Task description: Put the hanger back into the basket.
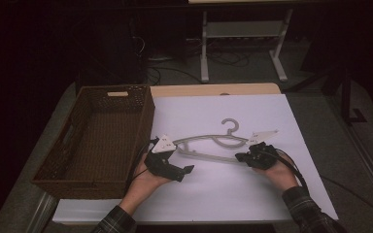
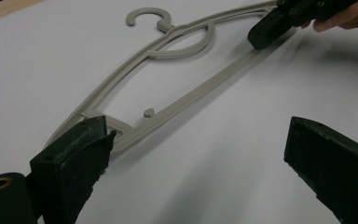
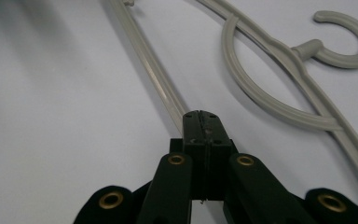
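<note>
A grey plastic hanger [image 1: 209, 141] [image 2: 186, 98] [image 3: 261, 100] lies flat on a white sheet, its hook pointing to the far side. My left gripper [image 1: 182, 162] [image 2: 200, 135] is open at the hanger's left end; one jaw sits by the corner of the hanger and the other stands well off over bare sheet, with nothing gripped. My right gripper [image 1: 239, 157] [image 3: 201, 116] is shut, its jaws pressed together. Its tip rests over the hanger's lower bar near the right end, as the left gripper view also shows [image 2: 265, 35]. I cannot tell whether it touches the bar.
A brown woven basket [image 1: 143, 121] stands on the left side of the table, close beside the left hand. The white sheet [image 1: 252, 194] covers the table top, whose wooden far edge [image 1: 199, 90] shows. Frame legs and cables [image 1: 243, 53] lie on the floor beyond.
</note>
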Tool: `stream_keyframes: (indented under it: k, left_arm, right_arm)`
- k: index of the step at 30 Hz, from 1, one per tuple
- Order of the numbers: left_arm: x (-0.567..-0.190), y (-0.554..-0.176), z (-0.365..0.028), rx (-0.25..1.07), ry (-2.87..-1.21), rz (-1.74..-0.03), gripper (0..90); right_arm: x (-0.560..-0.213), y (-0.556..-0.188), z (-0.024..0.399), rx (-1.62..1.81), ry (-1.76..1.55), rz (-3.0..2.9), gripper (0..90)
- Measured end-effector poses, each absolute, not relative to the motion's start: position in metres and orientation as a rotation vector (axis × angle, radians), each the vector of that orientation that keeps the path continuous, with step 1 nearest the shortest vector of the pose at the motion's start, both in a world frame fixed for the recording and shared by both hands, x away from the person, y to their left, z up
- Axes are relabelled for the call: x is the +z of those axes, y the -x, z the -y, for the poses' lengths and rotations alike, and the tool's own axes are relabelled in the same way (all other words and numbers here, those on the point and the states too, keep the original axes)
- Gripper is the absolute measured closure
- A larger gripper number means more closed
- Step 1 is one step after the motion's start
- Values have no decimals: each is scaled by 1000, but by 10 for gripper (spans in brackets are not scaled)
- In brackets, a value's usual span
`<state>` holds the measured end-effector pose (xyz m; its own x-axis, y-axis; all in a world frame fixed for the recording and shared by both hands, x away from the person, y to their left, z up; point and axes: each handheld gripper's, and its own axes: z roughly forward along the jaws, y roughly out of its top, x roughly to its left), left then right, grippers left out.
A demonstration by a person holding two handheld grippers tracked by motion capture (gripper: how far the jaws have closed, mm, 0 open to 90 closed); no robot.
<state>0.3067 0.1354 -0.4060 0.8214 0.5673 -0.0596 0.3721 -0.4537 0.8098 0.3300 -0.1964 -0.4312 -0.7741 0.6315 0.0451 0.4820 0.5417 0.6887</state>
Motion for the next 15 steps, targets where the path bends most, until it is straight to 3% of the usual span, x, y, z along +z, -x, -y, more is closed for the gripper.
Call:
stream_keyframes:
  k: [15]
  left_arm:
    - [-405, -307, -136, 275, -2090, -692, 63]
  right_arm:
    - [-445, -336, 190, 982, -939, -2623, 899]
